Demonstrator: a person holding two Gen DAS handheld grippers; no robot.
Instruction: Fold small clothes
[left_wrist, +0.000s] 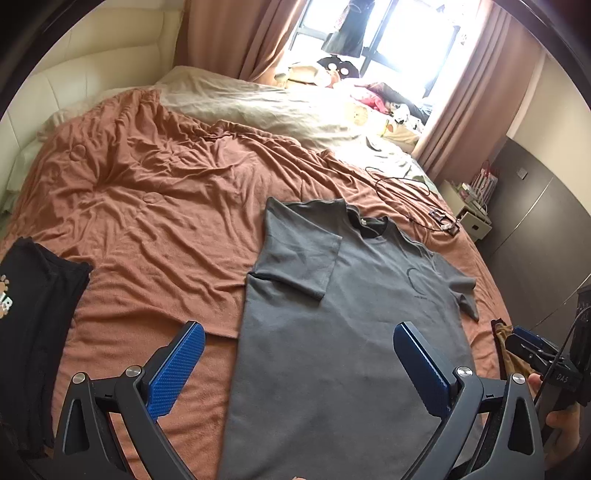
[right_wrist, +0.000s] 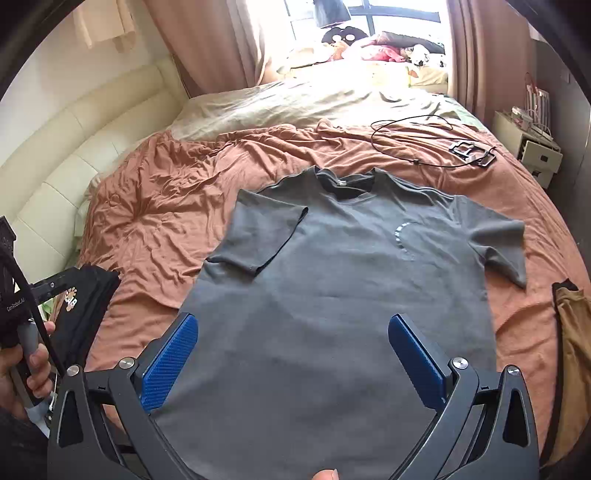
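A grey T-shirt (left_wrist: 343, 332) lies face up on the rust-coloured bedspread (left_wrist: 155, 206), collar away from me. Its left side and sleeve are folded in over the chest; the right sleeve lies out flat. It also shows in the right wrist view (right_wrist: 332, 295). My left gripper (left_wrist: 299, 334) hovers open and empty above the shirt's lower left part. My right gripper (right_wrist: 293, 326) hovers open and empty above the shirt's lower middle. The right gripper also shows at the right edge of the left wrist view (left_wrist: 517, 338).
A folded black garment with a paw print (left_wrist: 33, 332) lies at the left. A tan garment (right_wrist: 572, 350) lies at the right. A black cable and buckle (right_wrist: 469, 151) lie beyond the collar. Pillows, toys, a cream headboard (right_wrist: 74, 155) and a nightstand (right_wrist: 532, 144) ring the bed.
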